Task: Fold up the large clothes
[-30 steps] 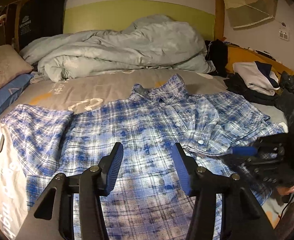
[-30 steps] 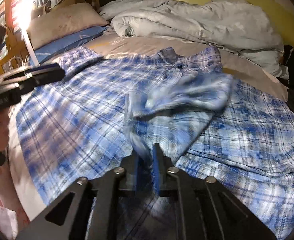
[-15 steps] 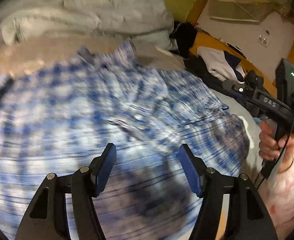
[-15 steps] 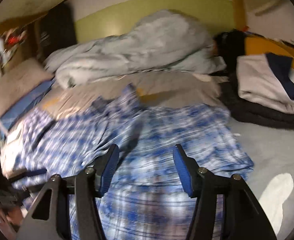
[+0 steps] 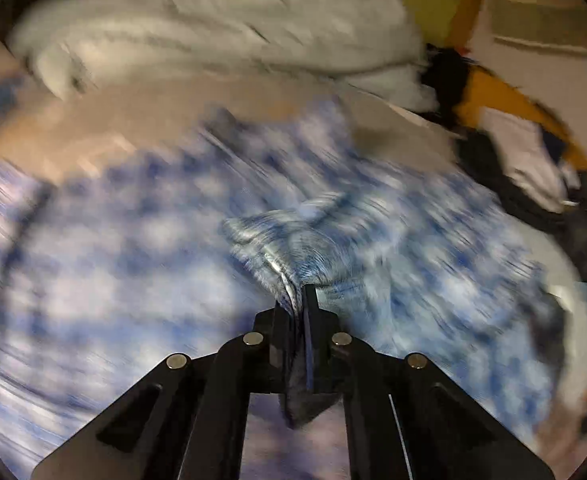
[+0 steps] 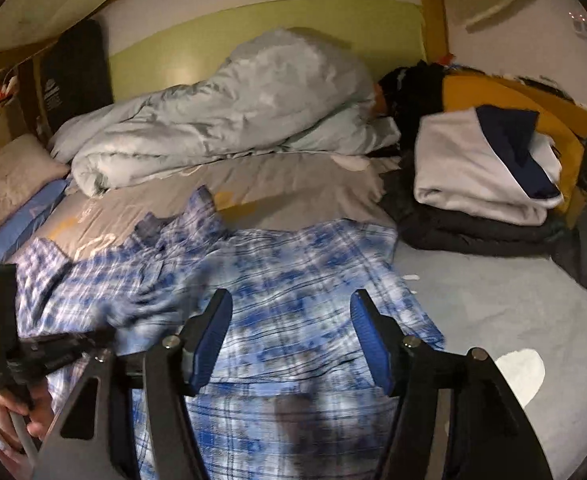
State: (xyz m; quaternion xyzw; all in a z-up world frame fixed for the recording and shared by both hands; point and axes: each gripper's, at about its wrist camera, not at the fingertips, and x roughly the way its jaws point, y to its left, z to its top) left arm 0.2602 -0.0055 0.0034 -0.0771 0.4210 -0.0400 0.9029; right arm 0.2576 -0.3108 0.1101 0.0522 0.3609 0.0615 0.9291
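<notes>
A blue-and-white plaid shirt lies spread across a bed's grey sheet, collar toward the bunched pale duvet at the wall, as a person works at folding it with a pair of handheld tongs. At far left in the right wrist view, a pillow rests at the bed's edge, and below it a hand grips the handle of the left gripper, which reaches in over the shirt's near left side. The left wrist view, heavily smeared by motion, shows that tool's jaws pressed together on a gathered ridge of the plaid cloth, the fabric puckering up toward the fingertips, apparently a pinch taken so that this side can be lifted and carried across the body of the garment. Toward the centre, the right gripper hangs above the shirt's lower middle, its blue pads having just been parting and now standing well apart with nothing between them, probably freed to take a fresh hold. At right, a folded white-and-navy garment sits on dark clothing, well apart from the shirt.
</notes>
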